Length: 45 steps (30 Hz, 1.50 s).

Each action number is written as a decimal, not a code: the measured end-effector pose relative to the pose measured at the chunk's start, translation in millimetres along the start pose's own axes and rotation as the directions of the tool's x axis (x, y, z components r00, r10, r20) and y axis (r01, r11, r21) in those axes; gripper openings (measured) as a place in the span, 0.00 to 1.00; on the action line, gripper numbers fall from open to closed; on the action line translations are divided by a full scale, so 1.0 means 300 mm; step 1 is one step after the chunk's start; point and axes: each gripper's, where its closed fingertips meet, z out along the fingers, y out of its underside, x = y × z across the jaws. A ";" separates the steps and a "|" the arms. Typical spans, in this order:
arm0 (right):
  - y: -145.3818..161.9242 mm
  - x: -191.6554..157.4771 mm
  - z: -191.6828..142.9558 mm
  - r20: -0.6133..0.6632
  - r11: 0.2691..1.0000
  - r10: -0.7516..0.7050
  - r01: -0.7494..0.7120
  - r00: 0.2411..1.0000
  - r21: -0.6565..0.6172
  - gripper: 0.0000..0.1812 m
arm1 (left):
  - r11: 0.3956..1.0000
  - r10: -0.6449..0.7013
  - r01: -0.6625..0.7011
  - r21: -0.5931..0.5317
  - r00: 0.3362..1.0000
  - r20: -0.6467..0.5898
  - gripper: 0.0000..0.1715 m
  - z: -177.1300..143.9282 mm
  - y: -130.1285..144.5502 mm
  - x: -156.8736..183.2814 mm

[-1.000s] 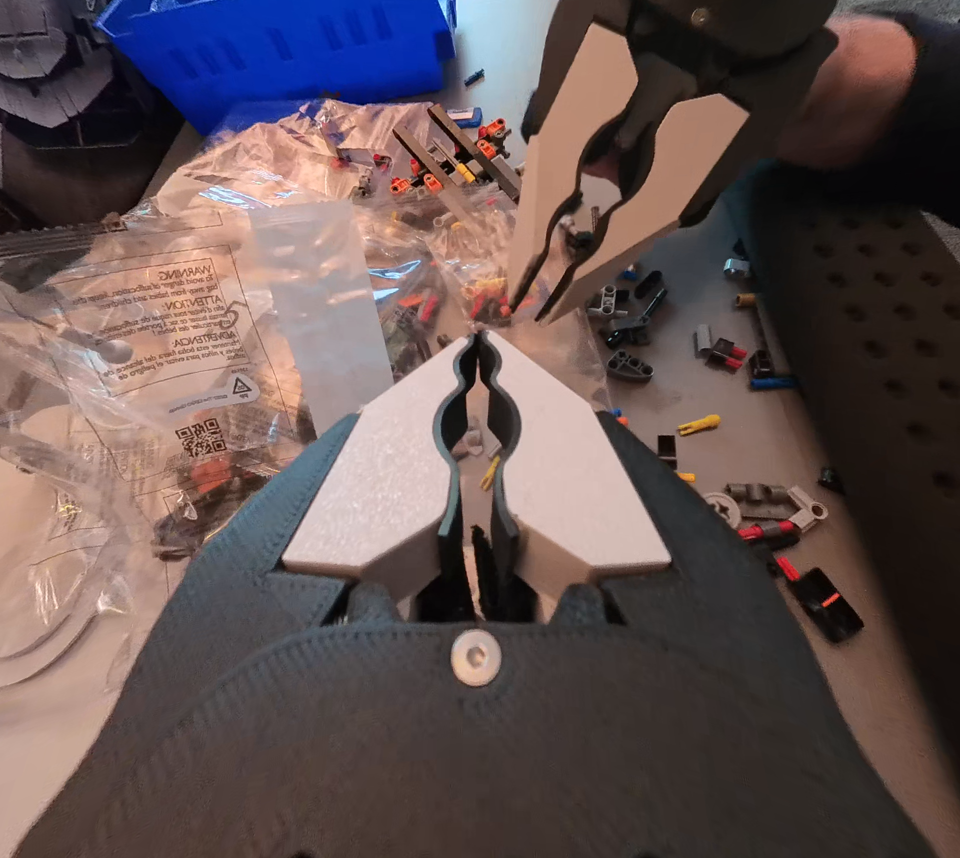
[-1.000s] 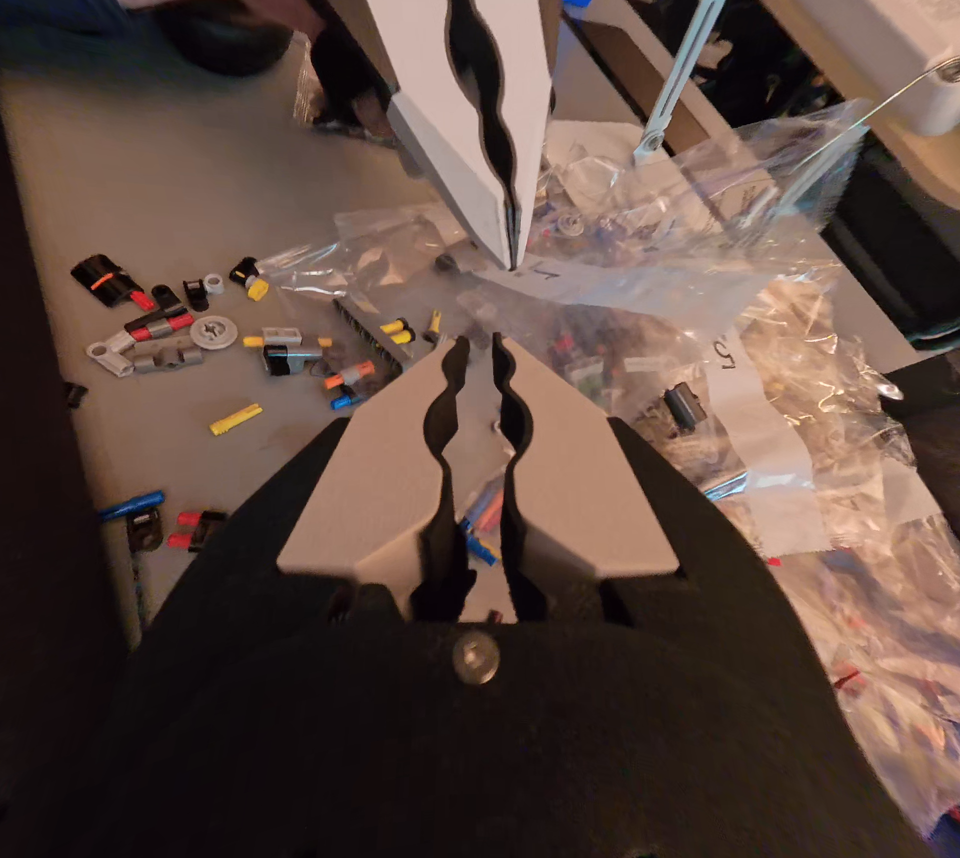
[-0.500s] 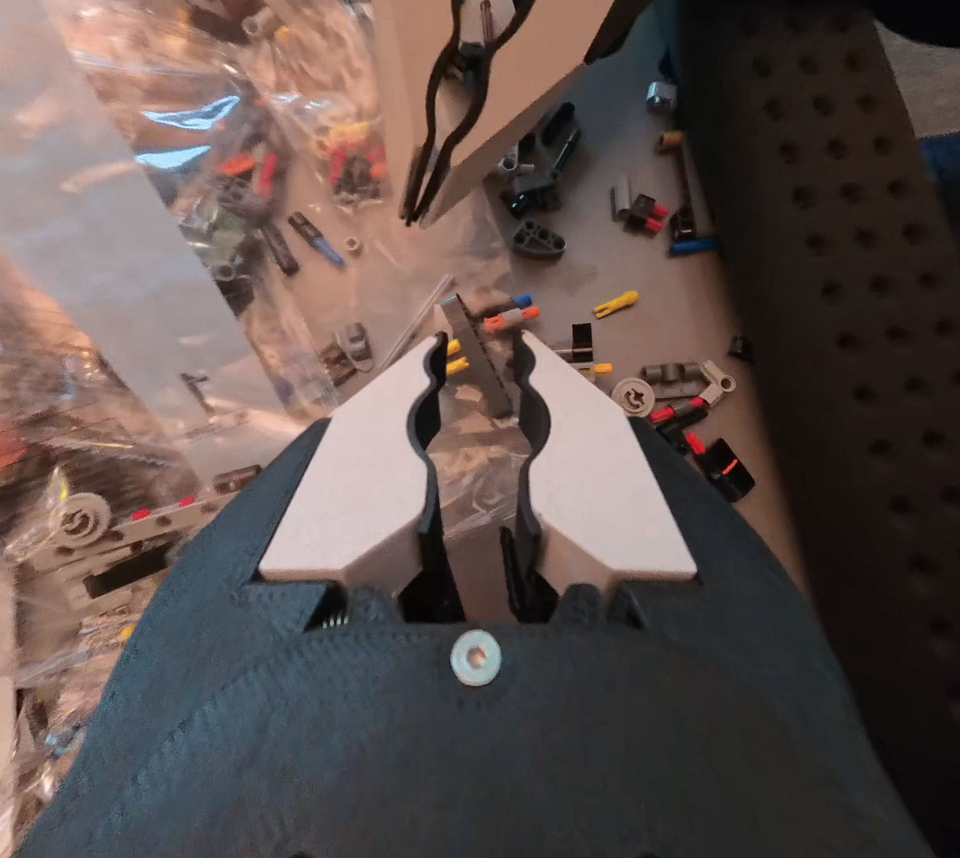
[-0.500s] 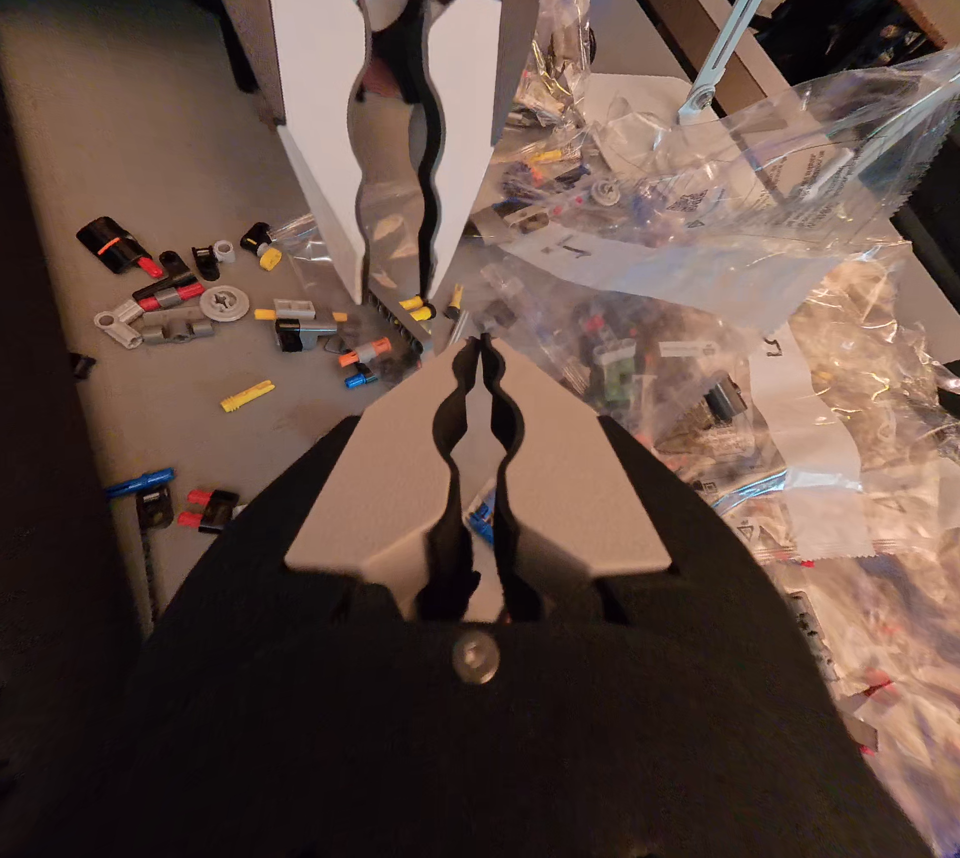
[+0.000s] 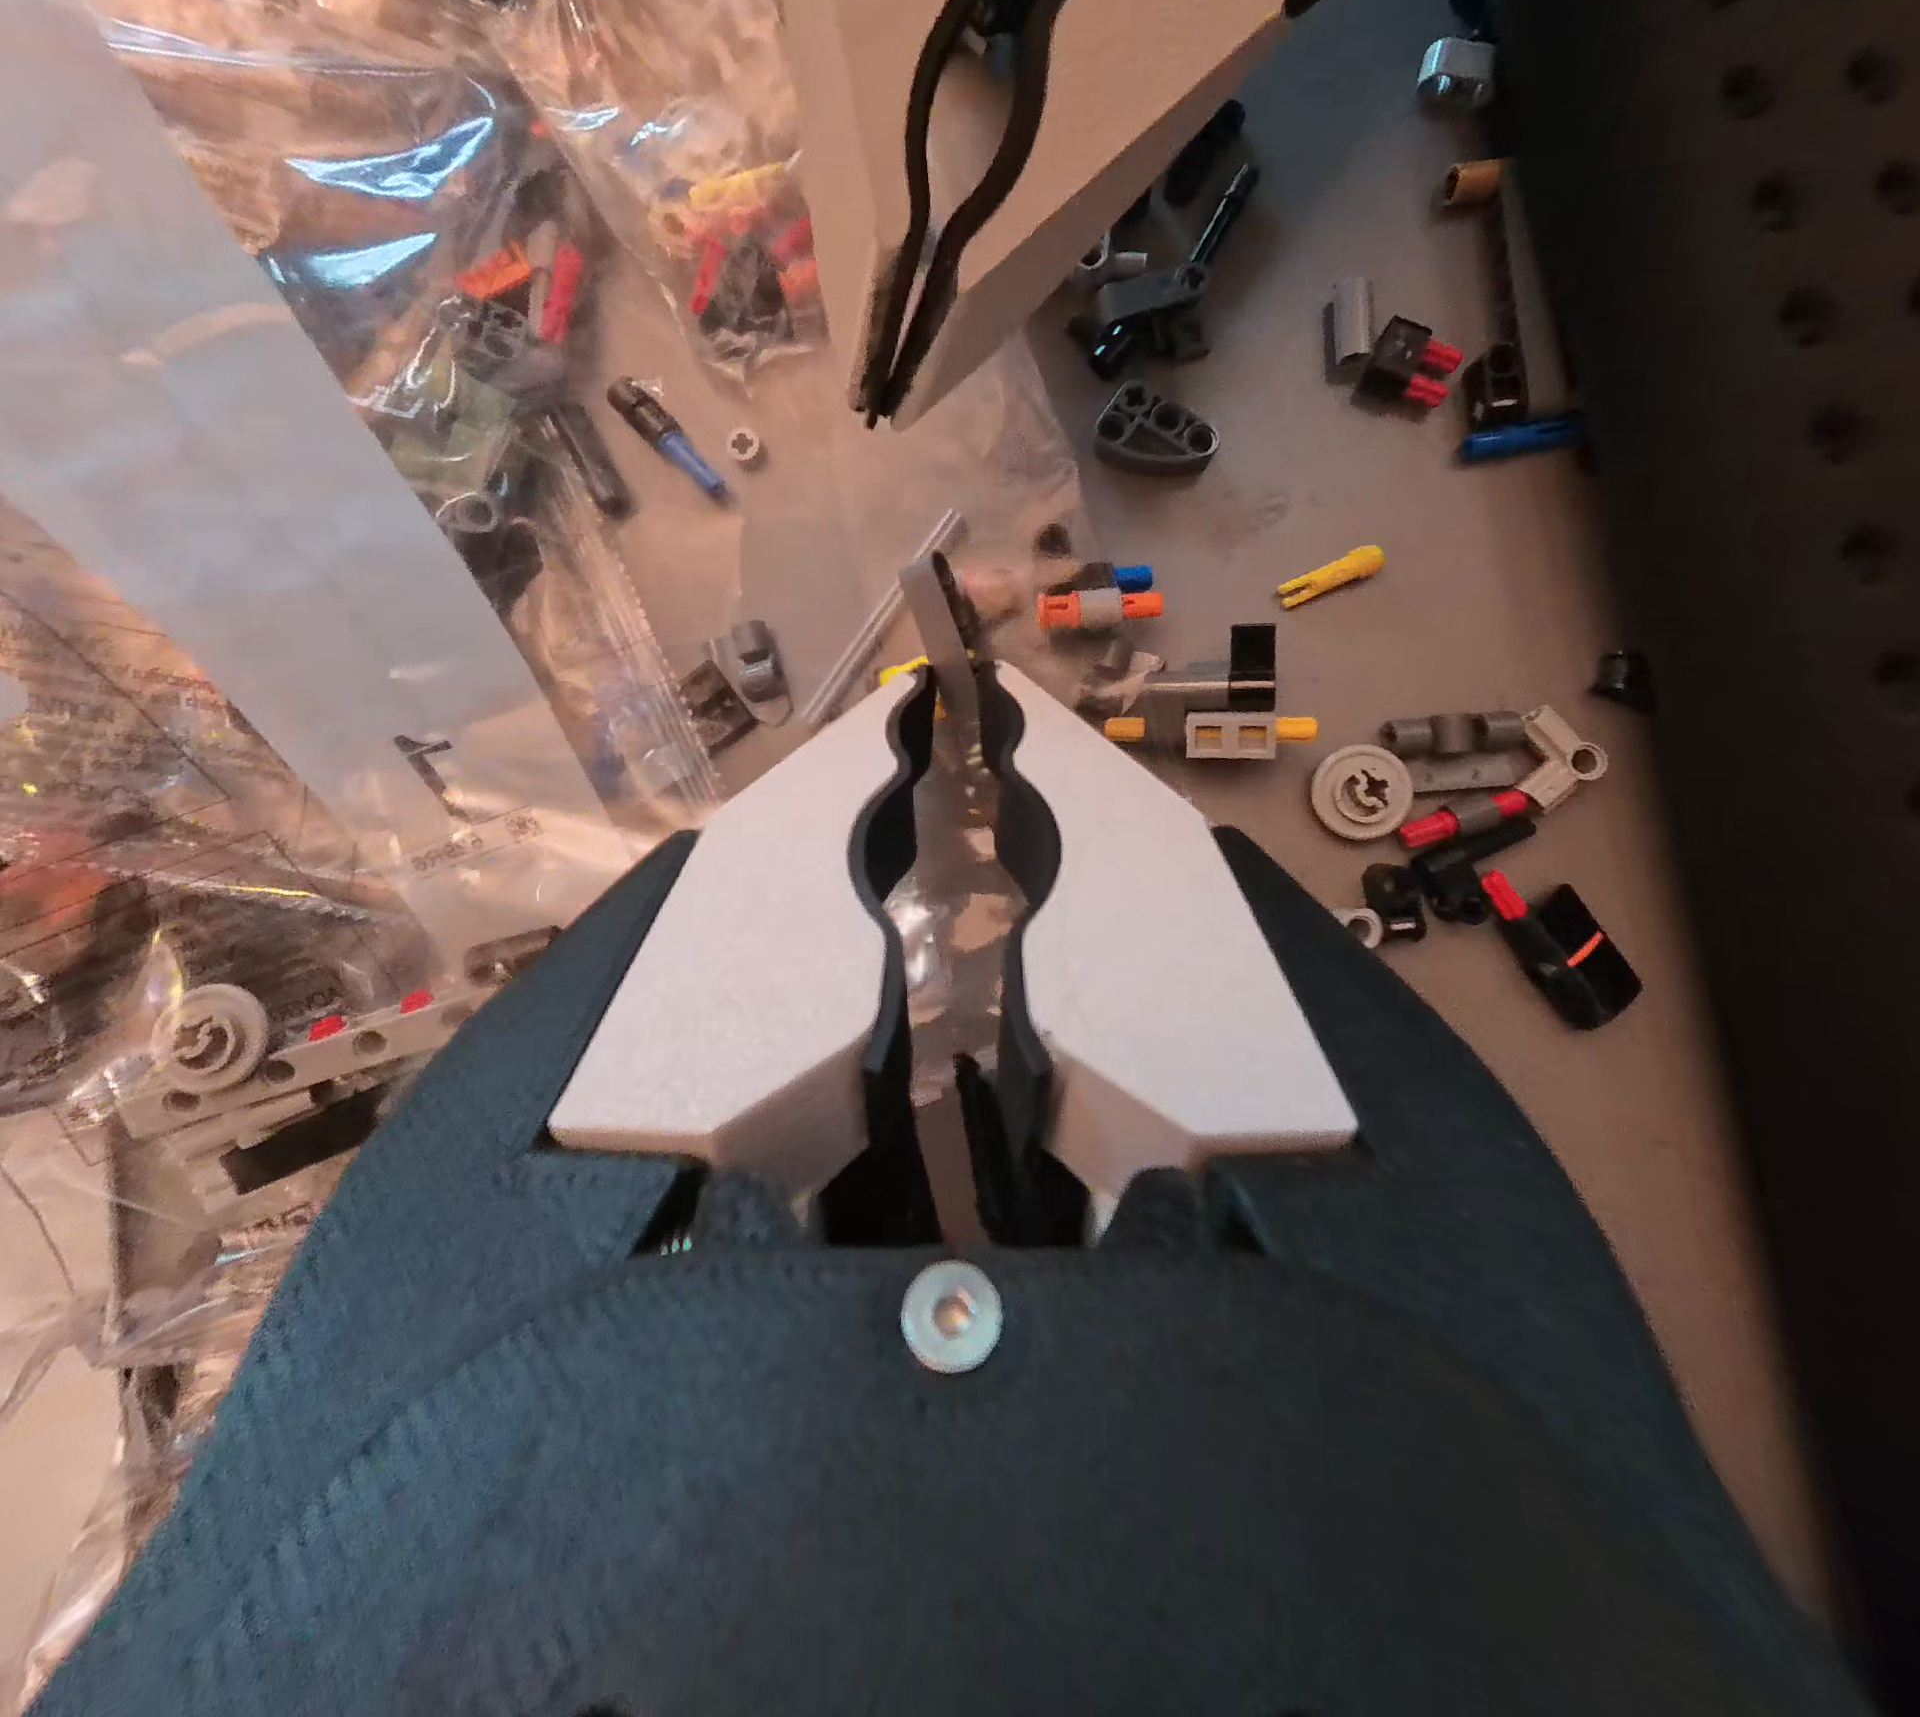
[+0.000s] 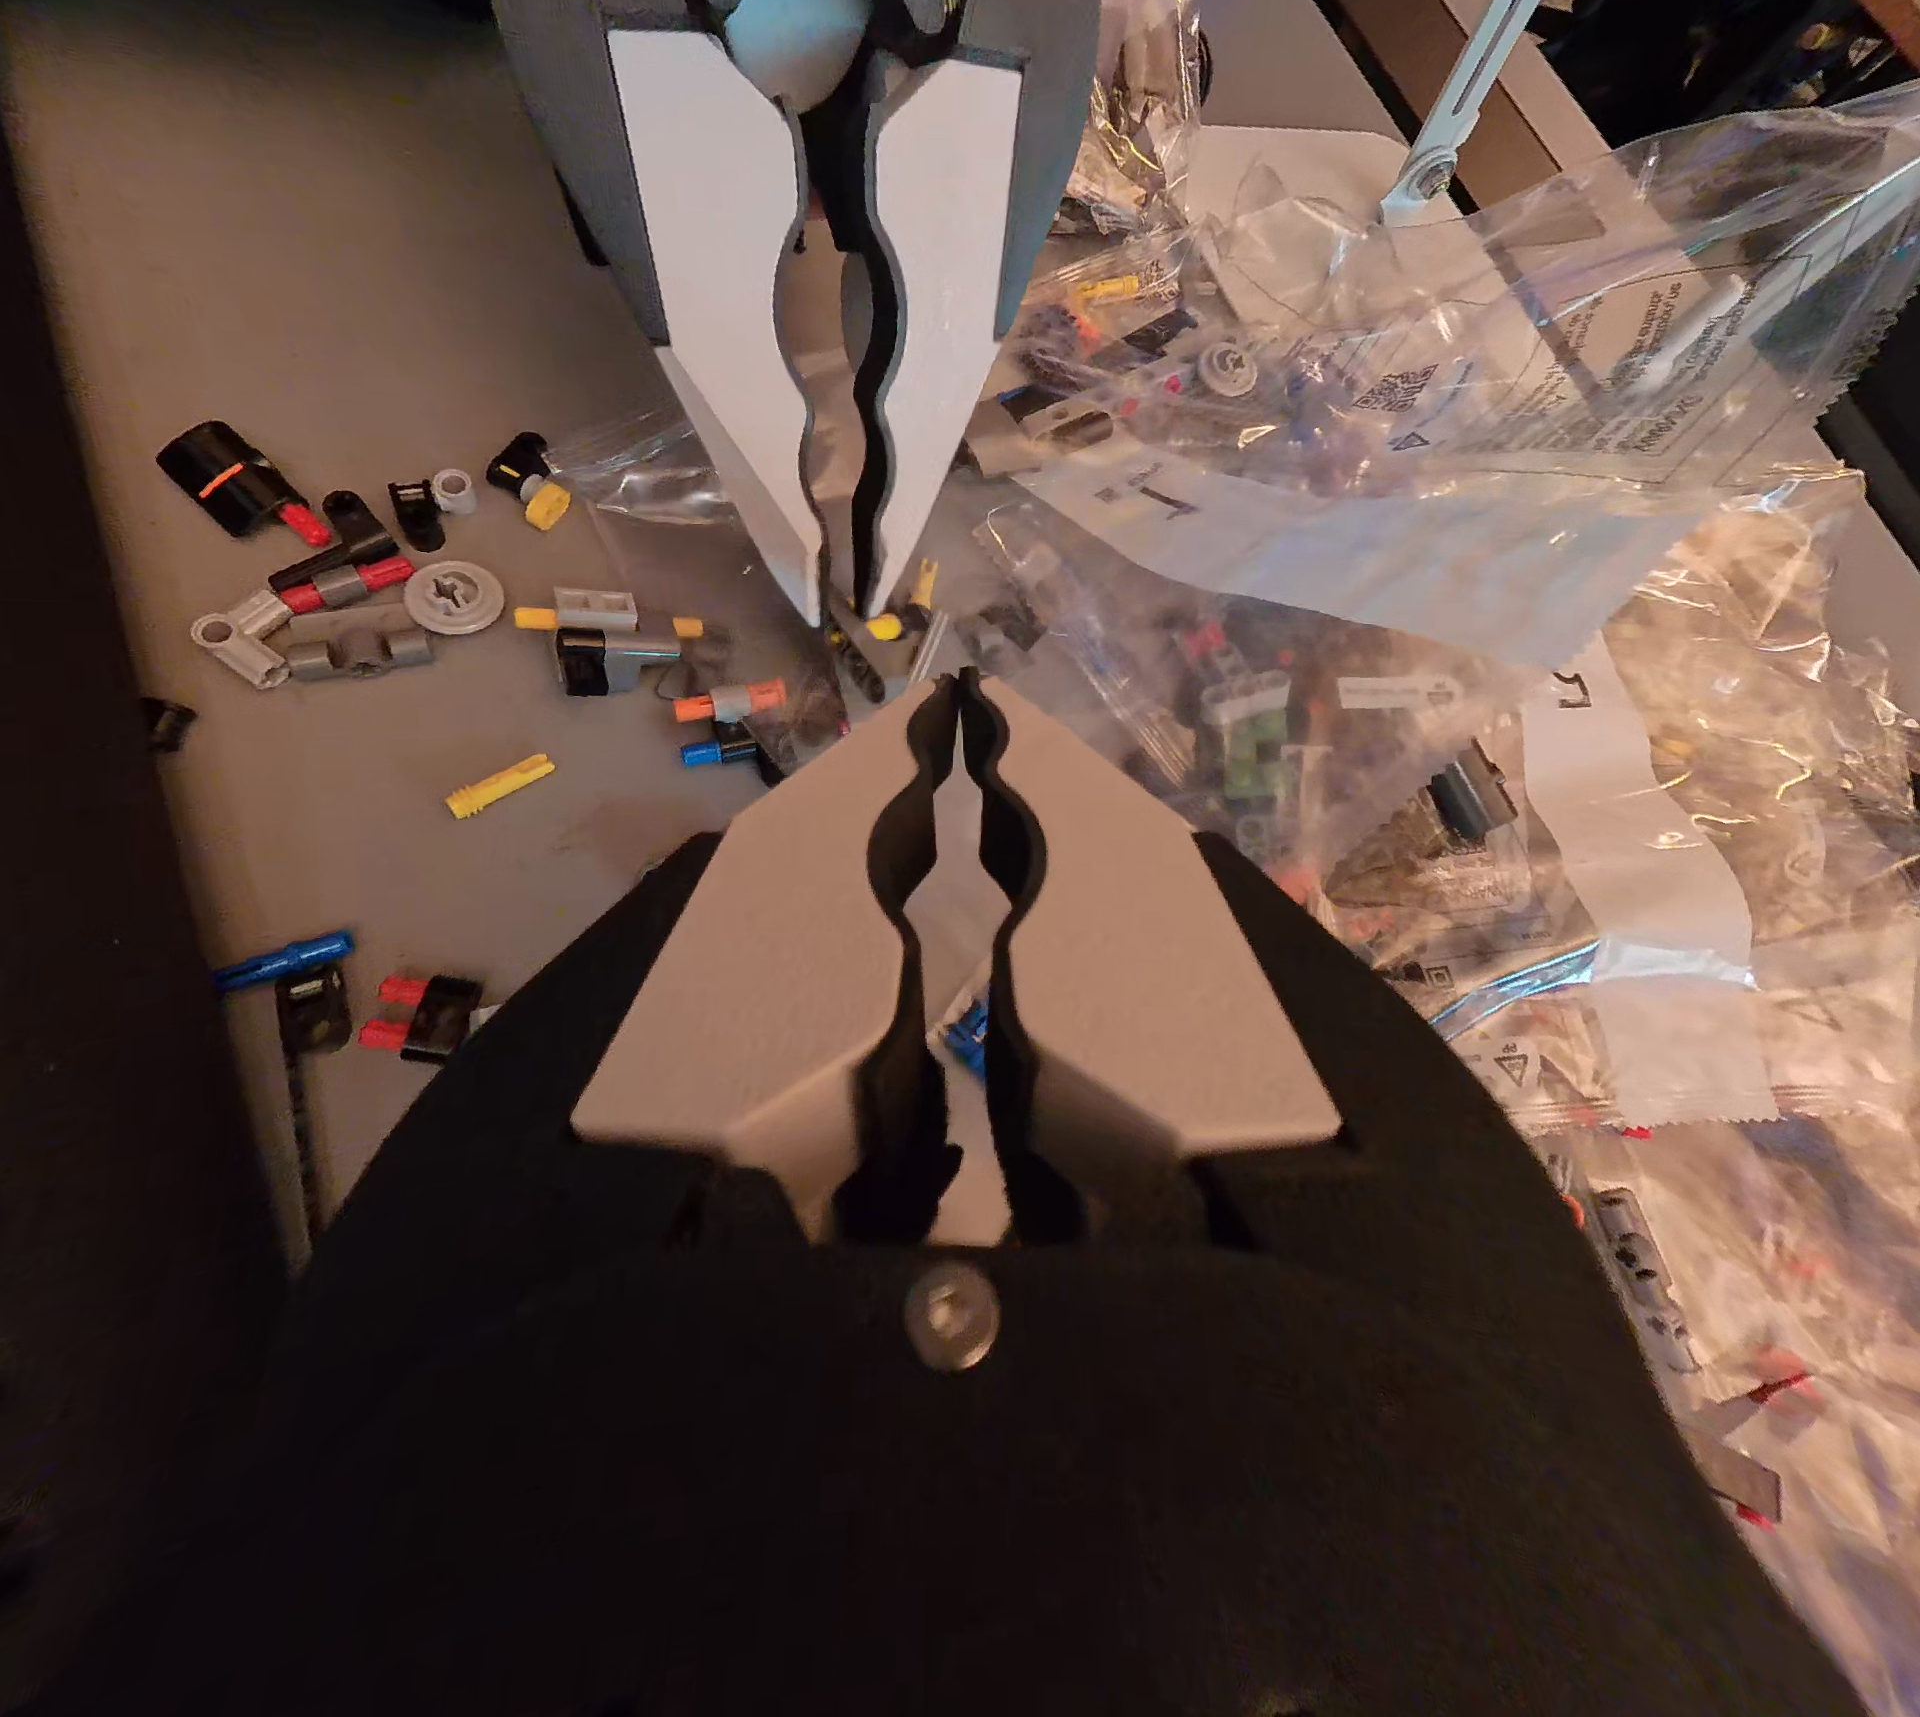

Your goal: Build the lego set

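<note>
A dark grey lego beam [image 5: 940, 618] with yellow pins lies at the mouth of a clear plastic bag [image 5: 644, 233]. My left gripper [image 5: 958, 680] is closed on the beam's near end. In the right wrist view the left gripper [image 6: 844, 616] comes down from above onto that beam [image 6: 860, 644]. My right gripper [image 6: 956, 680] is shut, and its tips seem to pinch the bag's edge [image 6: 997, 628] just beside the beam. It also shows from above in the left wrist view [image 5: 878, 410].
Several loose small lego parts [image 5: 1226, 711] lie on the grey table [image 6: 312, 265], among them a yellow pin [image 6: 499, 784] and a grey wheel hub [image 6: 454, 597]. More clear bags of parts [image 6: 1403, 524] cover one side. A black perforated board [image 5: 1714, 420] borders the other side. The gap from one gripper's tips to the other's is roughly 5 cm. The yellow pin [image 6: 499, 784] sits 7 cm or so from the ends of my left fingers. It turns up in the left wrist view [image 5: 1328, 577] as well.
My left gripper let go of the bag, dropped to the table, opened around the grey beam and has closed on it. My right gripper shut and stayed at the bag's edge.
</note>
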 end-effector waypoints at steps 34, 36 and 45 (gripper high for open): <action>-0.013 -0.039 0.011 -0.012 0.989 -0.149 0.149 0.989 -0.018 0.03 | 0.952 -0.067 0.098 0.291 0.991 -0.113 0.02 -0.086 -0.138 0.012; -0.009 -0.044 0.012 0.002 0.990 -0.140 0.140 0.990 -0.021 0.02 | 0.951 -0.068 0.098 0.293 0.991 -0.111 0.01 -0.085 -0.139 0.010; -0.020 -0.044 0.004 0.040 0.998 -0.067 0.066 0.997 0.013 0.02 | 0.941 -0.023 0.053 0.334 0.995 -0.093 0.11 -0.101 -0.169 0.023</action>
